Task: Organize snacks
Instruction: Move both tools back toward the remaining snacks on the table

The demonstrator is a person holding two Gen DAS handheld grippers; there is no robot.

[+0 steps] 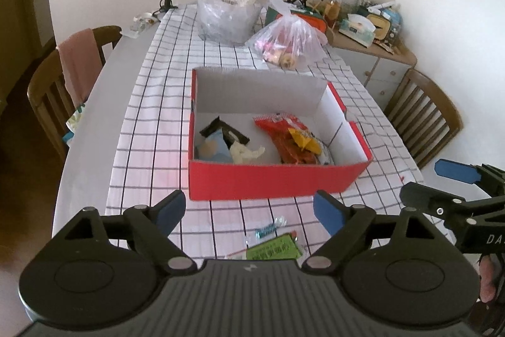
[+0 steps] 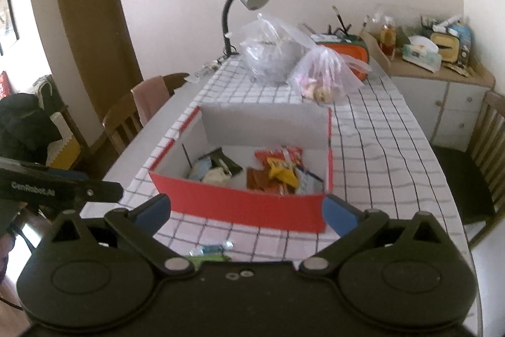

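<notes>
Left wrist view: left tool (image 1: 249,210) at lower centre, blue pads spread wide, nothing between them; red box (image 1: 271,180) mid-frame on checked desk (image 1: 151,147), orange snack packet (image 1: 292,139) inside. Green packet (image 1: 274,250) on desk just below box. Right wrist view: right tool (image 2: 247,212) gaping, empty, just before box.

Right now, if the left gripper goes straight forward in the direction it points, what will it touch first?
Probably the tablecloth just before the red box, or the box's near wall. The left gripper is open and empty. Depth is unclear; the green packet lies nearer, below that line.
</notes>
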